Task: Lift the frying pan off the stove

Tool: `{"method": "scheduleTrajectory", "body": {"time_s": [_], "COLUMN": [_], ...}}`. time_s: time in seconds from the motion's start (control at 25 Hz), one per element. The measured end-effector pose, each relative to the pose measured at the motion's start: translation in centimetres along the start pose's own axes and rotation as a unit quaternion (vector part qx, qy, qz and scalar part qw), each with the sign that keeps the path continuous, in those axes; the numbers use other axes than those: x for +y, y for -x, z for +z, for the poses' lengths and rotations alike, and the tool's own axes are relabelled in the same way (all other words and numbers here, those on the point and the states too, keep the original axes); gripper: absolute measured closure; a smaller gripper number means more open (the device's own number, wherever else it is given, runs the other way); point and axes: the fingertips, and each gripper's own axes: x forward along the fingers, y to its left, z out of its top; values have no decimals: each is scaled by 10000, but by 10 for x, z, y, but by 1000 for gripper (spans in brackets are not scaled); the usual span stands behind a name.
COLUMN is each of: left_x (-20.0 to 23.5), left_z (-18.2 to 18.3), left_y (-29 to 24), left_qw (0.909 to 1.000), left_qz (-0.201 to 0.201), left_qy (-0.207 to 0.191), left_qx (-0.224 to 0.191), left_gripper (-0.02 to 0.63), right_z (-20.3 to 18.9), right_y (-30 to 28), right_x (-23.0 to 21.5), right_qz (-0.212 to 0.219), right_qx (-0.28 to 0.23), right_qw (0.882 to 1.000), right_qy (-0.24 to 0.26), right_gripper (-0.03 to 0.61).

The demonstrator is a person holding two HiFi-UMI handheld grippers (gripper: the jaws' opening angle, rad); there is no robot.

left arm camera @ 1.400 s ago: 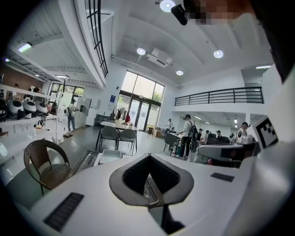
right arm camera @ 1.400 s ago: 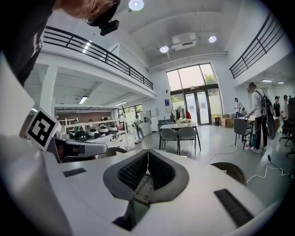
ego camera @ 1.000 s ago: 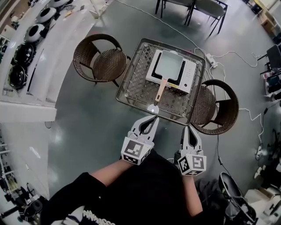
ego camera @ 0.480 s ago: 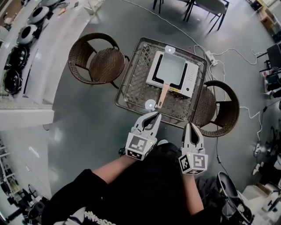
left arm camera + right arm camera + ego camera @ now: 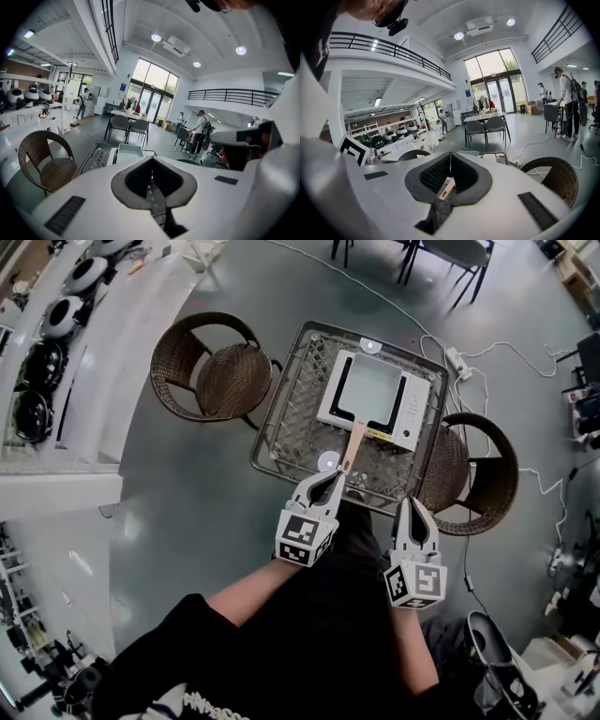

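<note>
Approach step; left claw (image 5: 334,478), right claw (image 5: 412,505) both shut, empty, near frying pan handle (image 5: 352,448); next open, clamp, lift.

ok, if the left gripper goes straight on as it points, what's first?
Probably the mesh tabletop near its front edge, beside the pan handle end. Depth ahead of the left gripper is unclear.

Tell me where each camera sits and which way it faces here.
Head view: on the person's head, facing steeply down at the pan on the stove; forearms, left gripper and right gripper show.
Left gripper view: on that gripper, facing along its shut jaws toward the pan.
Right gripper view: likewise, its shut jaws framing the handle.
Shared: head and left gripper views both show the pan.
</note>
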Motion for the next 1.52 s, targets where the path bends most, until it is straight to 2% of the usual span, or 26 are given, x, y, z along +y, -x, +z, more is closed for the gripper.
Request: {"method": "scheduleTrajectory", "body": {"time_s": [0.36, 0.64, 0.8, 1.04, 1.2, 1.24, 1.36, 1.52], "left_x": [15, 25, 27, 34, 47, 51, 56, 55], "left_z": [-30, -35, -47, -72, -100, -105, -118, -133], "left_y": [-53, -102, -128, -163, -179, -183, -196, -212], "left_qw": [9979, 9962, 9922, 9828, 9713, 9685, 9617, 9534], "left_qz": [146, 281, 350, 451, 598, 635, 594, 472], "left_qy": [-79, -104, -249, -244, 389, 446, 261, 141], "left_qx": [629, 822, 1169, 1773, 2269, 2368, 2664, 2976], "left_gripper": [603, 601, 598, 474, 405, 399, 370, 362], "right_z": [18, 29, 35, 38, 37, 36, 35, 34], "right_y": [-36, -66, -84, -110, -125, -130, -140, -147], "right_x": [-26, -55, -74, -98, -112, -115, -126, -139], "right_qz": [134, 275, 352, 507, 584, 597, 598, 537], "right_qx": [56, 150, 191, 298, 369, 383, 393, 397], "right_qw": [9998, 9995, 9992, 9982, 9975, 9973, 9972, 9972], "right_qy": [111, 74, 46, -92, -170, -178, -233, -332], "right_gripper": [548, 548, 548, 548, 548, 548, 548, 548]}}
